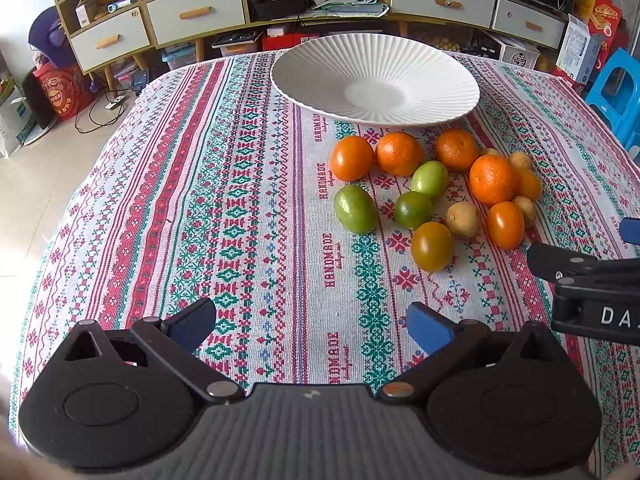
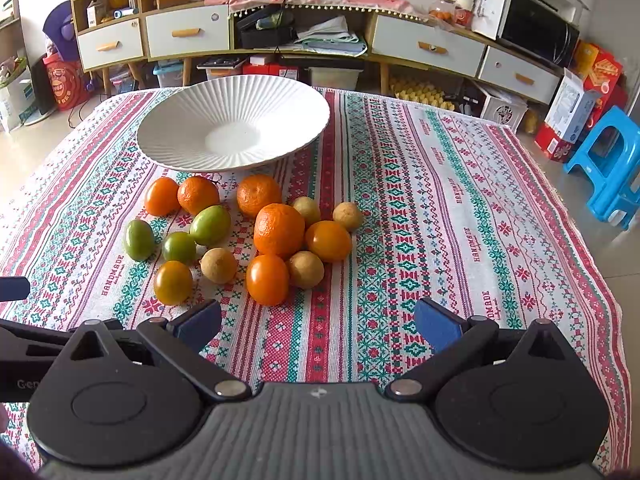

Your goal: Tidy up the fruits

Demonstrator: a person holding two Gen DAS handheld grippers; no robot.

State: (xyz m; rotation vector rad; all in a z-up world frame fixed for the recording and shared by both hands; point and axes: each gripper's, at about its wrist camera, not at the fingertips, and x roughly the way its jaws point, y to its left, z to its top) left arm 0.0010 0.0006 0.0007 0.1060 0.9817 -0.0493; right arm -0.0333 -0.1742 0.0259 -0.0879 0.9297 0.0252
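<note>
A white ribbed plate (image 1: 440, 80) (image 2: 168, 132) stands empty at the far side of the table. In front of it lies a loose cluster of fruit: oranges (image 1: 492, 179) (image 2: 279, 231), green fruits (image 1: 355, 209) (image 2: 138, 239), small orange tomatoes (image 1: 505, 225) (image 2: 267, 280) and small tan round fruits (image 1: 463, 219) (image 2: 218, 265). My left gripper (image 1: 311, 325) is open and empty, near the table's front, left of the fruit. My right gripper (image 2: 318, 322) is open and empty, just in front of the cluster. It also shows in the left wrist view (image 1: 592, 280).
A patterned red, green and white tablecloth (image 1: 240, 200) (image 2: 440, 220) covers the table. Behind the table stands a low cabinet (image 1: 200, 12) (image 2: 428, 46) with drawers and clutter. A blue plastic stool (image 2: 612, 168) and boxes stand on the floor at the right.
</note>
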